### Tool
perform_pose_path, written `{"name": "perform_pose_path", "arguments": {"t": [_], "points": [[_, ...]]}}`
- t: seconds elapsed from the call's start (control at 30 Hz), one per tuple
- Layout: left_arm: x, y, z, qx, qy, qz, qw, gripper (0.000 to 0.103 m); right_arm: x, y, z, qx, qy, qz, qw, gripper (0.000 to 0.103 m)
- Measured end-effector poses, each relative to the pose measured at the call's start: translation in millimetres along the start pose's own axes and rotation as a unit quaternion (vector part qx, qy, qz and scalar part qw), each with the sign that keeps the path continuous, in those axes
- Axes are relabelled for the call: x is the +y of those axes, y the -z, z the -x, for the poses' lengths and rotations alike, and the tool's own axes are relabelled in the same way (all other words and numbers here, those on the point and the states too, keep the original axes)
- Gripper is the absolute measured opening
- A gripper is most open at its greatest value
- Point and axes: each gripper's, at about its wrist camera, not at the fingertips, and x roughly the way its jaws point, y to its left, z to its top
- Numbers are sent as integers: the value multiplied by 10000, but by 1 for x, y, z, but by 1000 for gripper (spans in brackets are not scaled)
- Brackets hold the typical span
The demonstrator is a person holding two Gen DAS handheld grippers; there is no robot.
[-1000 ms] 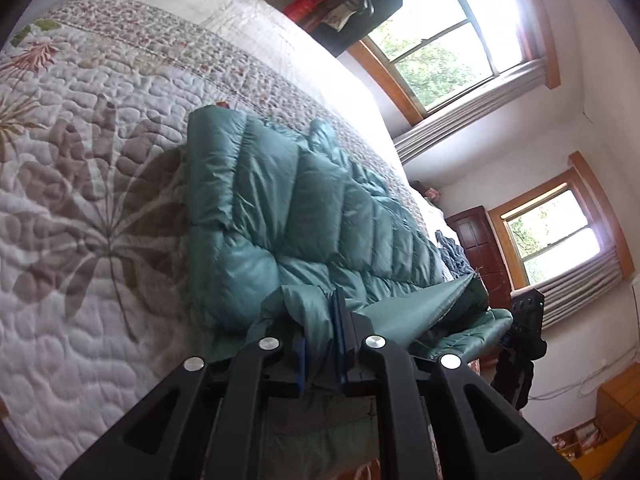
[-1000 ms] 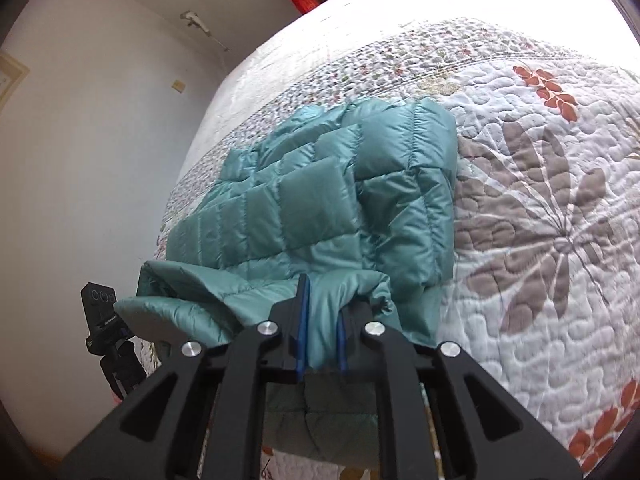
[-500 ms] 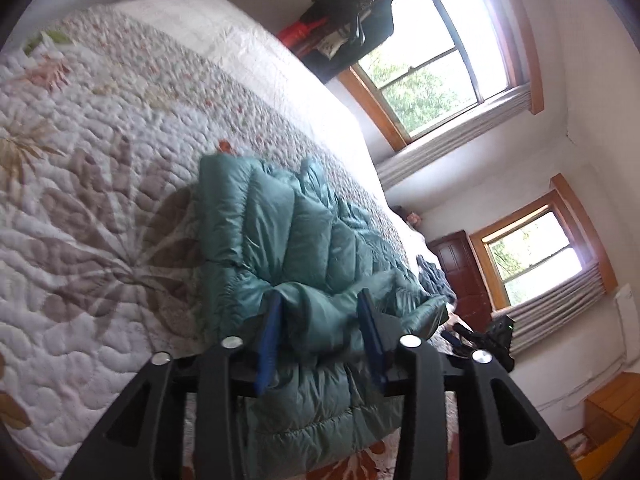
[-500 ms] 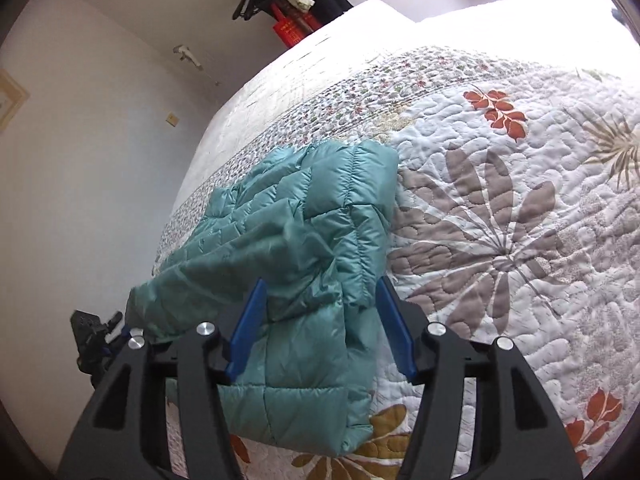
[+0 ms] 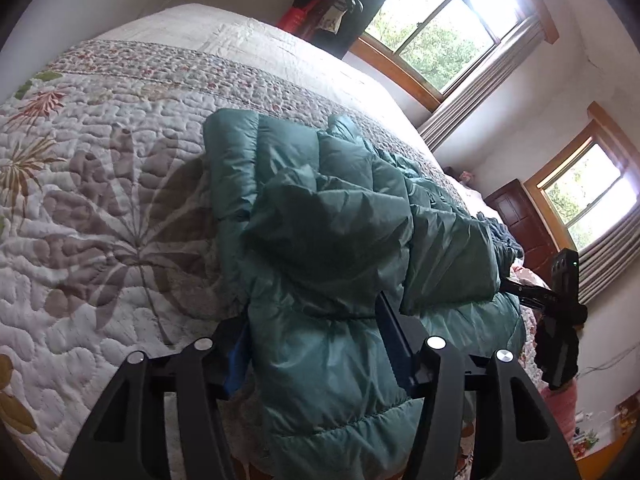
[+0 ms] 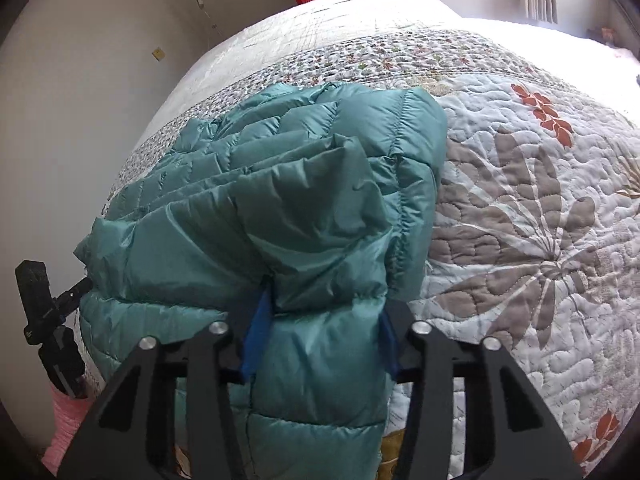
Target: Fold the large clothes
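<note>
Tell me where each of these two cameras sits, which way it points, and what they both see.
Left wrist: sits on the left gripper, looking along its open fingers over the teal puffer jacket toward the windows.
Right wrist: sits on the right gripper, fingers open around the jacket, facing the wall.
Shared: the jacket, the floral quilt, and each view shows the other gripper at the jacket's far side.

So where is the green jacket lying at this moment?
The green jacket lies folded on the flowered quilt, near the bed's front edge, between the open fingers of both grippers.
</note>
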Motion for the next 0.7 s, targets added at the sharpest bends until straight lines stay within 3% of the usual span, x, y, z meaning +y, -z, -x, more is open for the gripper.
{"name": "perform_pose_path", "arguments": {"t": [0.1,0.17,0.33,0.47,0.7], "points": [[-8,4,5,-109,-218,-202,9995,17,1,8,11,-102,114,37,9999,12],[-9,9,15,-233,-105,-156,9996,10,-1,16,24,-181,-69,-25,9998,9],[-24,24,52,-673,86,-353,9971,5,7,36,57,-402,-172,111,9990,7],[-41,14,74,-1088,98,-492,9928,5,16,30,83,-659,-248,151,9974,7],[-62,-50,83,-1677,78,-564,9842,5,32,-35,116,-1277,-223,173,9914,7]]}}
